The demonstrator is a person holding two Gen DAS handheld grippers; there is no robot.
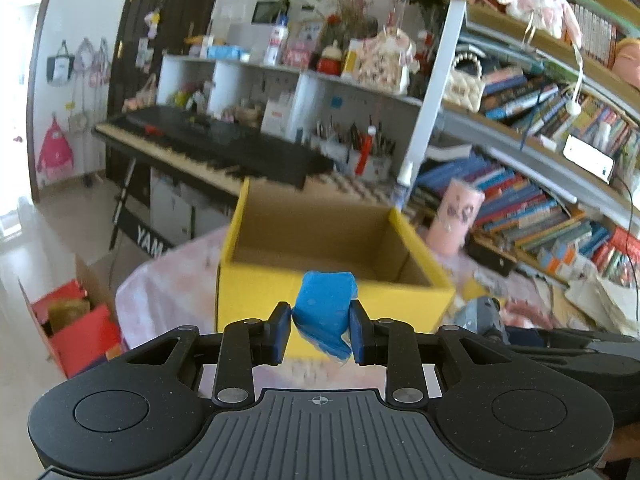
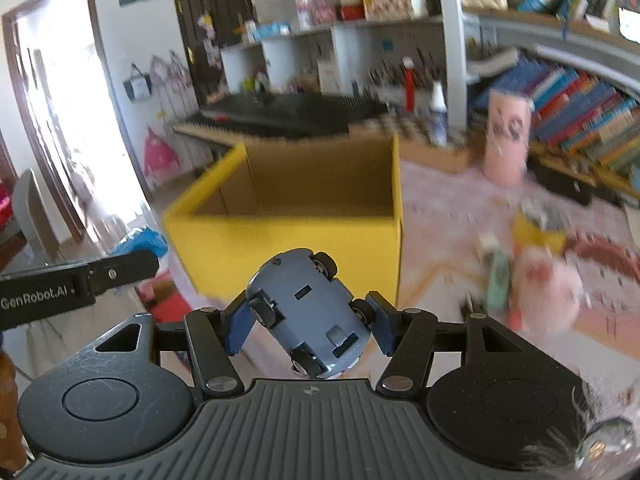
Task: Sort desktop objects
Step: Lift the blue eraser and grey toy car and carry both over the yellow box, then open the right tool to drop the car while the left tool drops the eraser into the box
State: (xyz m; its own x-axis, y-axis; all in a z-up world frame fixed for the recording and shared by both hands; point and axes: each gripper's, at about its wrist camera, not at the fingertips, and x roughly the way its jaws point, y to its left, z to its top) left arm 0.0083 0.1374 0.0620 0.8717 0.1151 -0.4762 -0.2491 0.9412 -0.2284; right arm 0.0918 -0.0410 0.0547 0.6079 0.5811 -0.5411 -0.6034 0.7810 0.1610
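My left gripper [image 1: 320, 326] is shut on a blue crumpled packet [image 1: 325, 310], held in the air just in front of the near wall of a yellow cardboard box [image 1: 256, 292] that stands open at the top. In the right wrist view my right gripper [image 2: 310, 322] is shut on a grey-blue toy car [image 2: 306, 308], turned belly up, its wheels against the blue pads. The same yellow box [image 2: 280, 252] lies straight ahead of it. The left gripper's black body [image 2: 76, 284] shows at the left edge there, and the blue packet [image 2: 140, 242] peeks out beyond it.
A pink cloth [image 2: 440, 216] covers the table. Blurred small toys [image 2: 532, 276] lie on it to the right of the box, and a pink tin [image 2: 506, 140] stands farther back. A keyboard piano [image 1: 208, 148] and crowded bookshelves [image 1: 540, 184] stand behind. A red box [image 1: 76, 324] sits on the floor.
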